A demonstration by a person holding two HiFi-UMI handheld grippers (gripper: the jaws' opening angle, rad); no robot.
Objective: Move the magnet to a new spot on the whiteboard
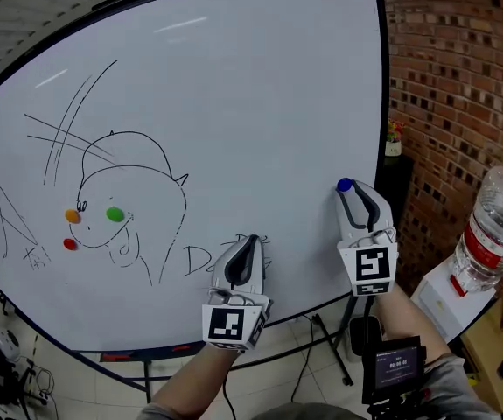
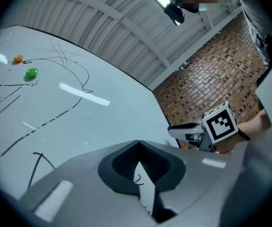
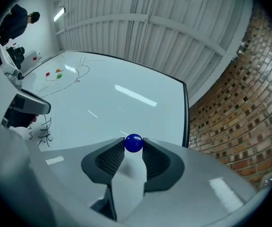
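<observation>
The left gripper (image 1: 249,239) is nearest to the person, low at the board's bottom edge. Its jaws are closed tip to tip and nothing is between them. The right gripper (image 1: 345,187) stands at about 2 o'clock from it, and its jaws are clamped on the blue magnet (image 1: 345,185), which sits right at their tips. So the right hand is the one that carries the task's thing.

The magnet is a small, round, glossy ball of deep blue colour. It has no long axis, so its turning probably does not matter.

The coming move depends on one relation. The whiteboard (image 1: 260,86) lies straight ahead of the magnet, at 12 o'clock in the right gripper view. Whether the magnet touches the surface cannot be told. Bare white area spreads from 10 to 12 o'clock of it.

Further away, at 9 o'clock, are the green magnet (image 1: 115,214), the orange magnet (image 1: 73,217) and the red magnet (image 1: 70,244) on the drawing.
</observation>
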